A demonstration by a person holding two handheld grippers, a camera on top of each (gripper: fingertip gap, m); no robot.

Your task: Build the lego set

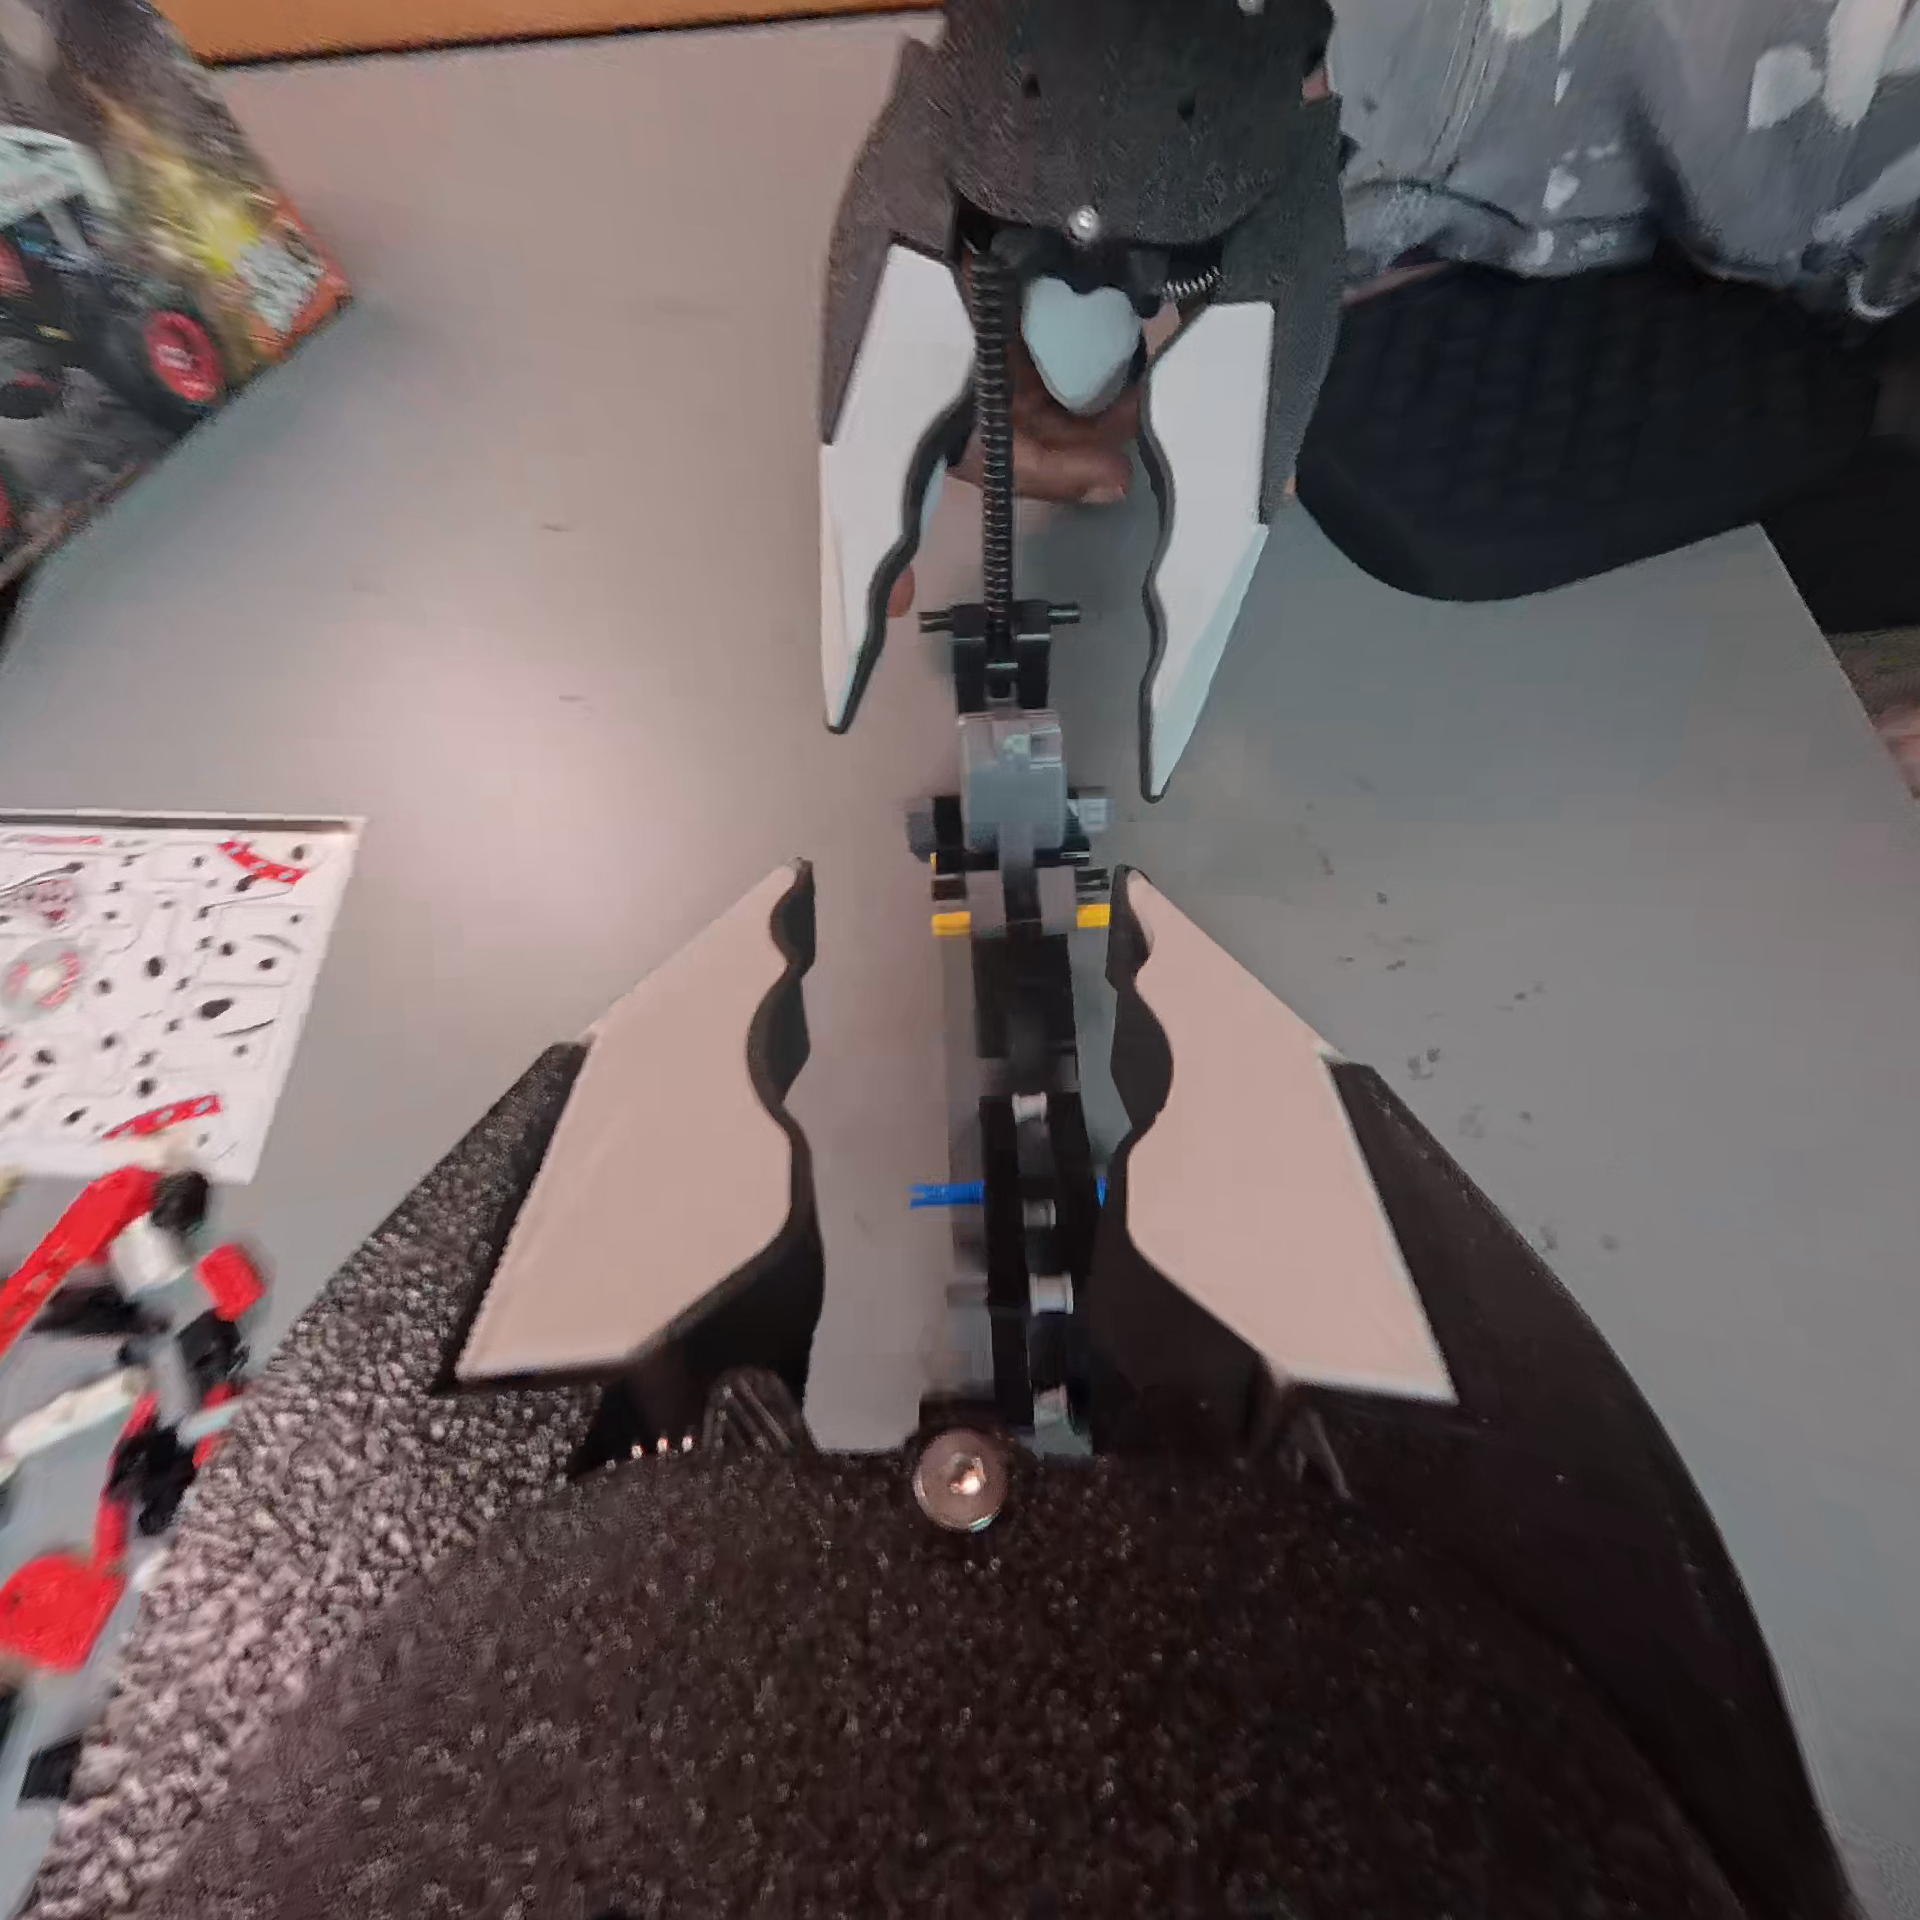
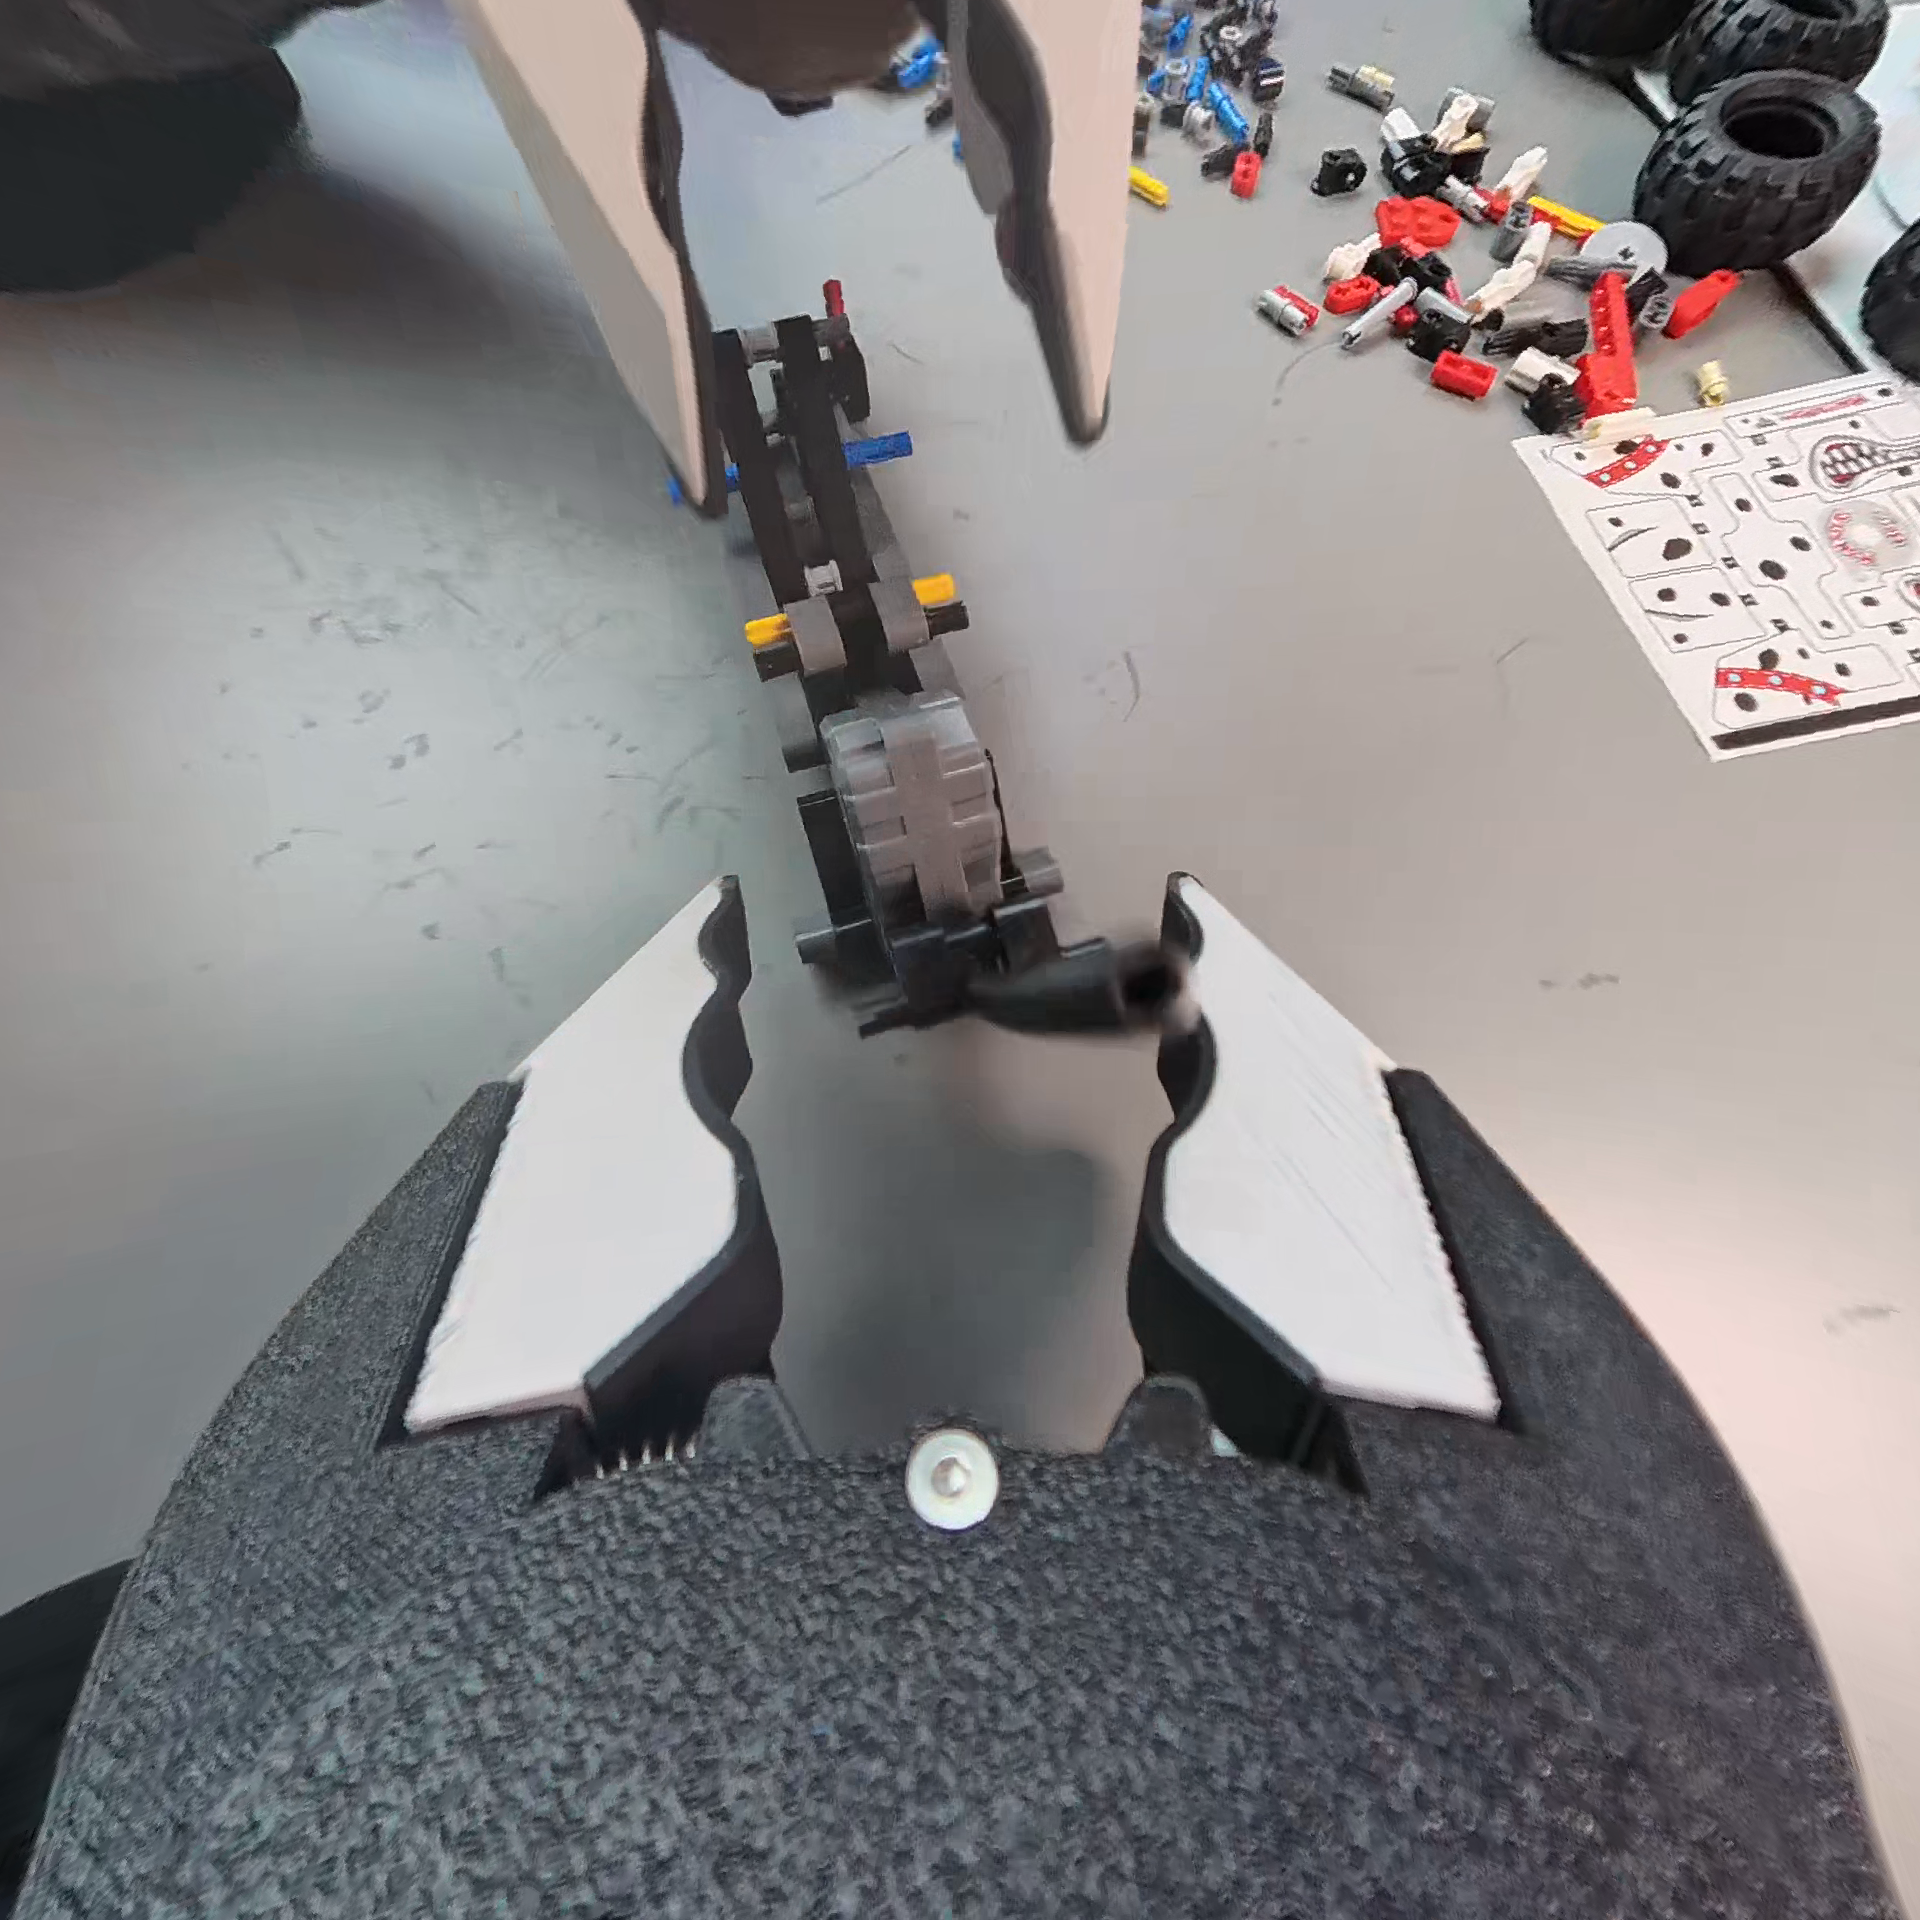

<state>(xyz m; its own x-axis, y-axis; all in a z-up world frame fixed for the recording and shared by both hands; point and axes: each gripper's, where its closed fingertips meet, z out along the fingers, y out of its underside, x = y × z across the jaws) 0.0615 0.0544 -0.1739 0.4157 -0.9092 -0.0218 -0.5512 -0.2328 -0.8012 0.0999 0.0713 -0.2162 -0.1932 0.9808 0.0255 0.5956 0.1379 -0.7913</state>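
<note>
Long black lego chassis (image 1: 1023, 1049), grey block mid, yellow/blue pins; left claw (image 1: 961, 883) & right claw (image 2: 956, 894) both wide open, holding nothing

Workroom or lab bench, likely. Scuffed grey table (image 2: 416, 727), wood strip along its far edge. Loose parts (image 2: 1455, 260), tyres (image 2: 1756, 171), sticker sheet (image 2: 1756, 582), set box (image 1: 135, 229) laid out.

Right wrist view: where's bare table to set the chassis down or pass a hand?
Free: the grey table left of the black chassis, out to the edge of view. Also the strip below the sticker sheet, right of the right tongs. Crowded: upper right, loose parts pile and black tyres.
</note>
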